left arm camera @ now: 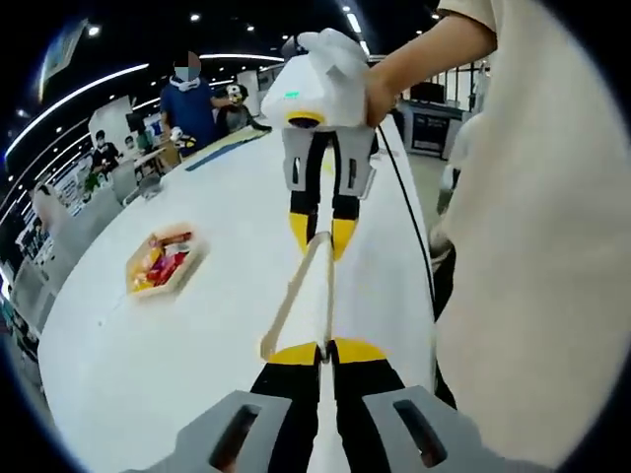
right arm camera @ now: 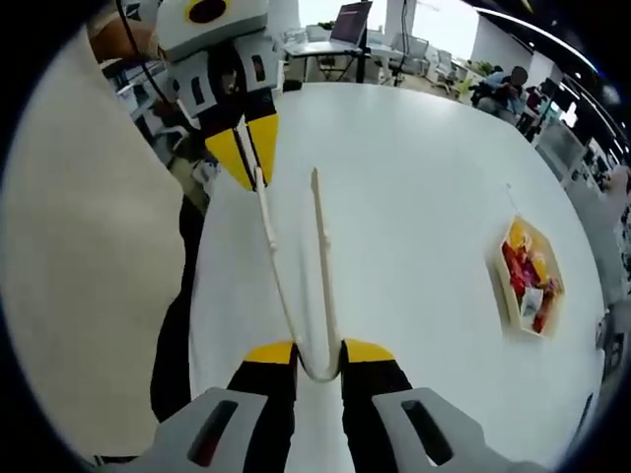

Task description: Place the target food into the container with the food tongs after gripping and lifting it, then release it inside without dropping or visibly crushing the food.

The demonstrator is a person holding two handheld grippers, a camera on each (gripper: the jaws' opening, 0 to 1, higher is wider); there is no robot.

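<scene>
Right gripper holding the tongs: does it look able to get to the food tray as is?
Probably not yet. The table between the tongs and the food tray is bare, but the left gripper is pinching one tong arm while the right gripper holds the bend.

A white tabletop (left arm camera: 197,325) spreads ahead of and beneath the left claw's camera, curving off to the left. Far beyond it, up and left, a person in a blue top (left arm camera: 190,103) stands by cluttered desks (left arm camera: 118,163). A black cable (left arm camera: 409,217) runs along the tabletop's right edge. Ahead of the right claw, an open laptop (right arm camera: 347,22) sits on a distant desk.
</scene>
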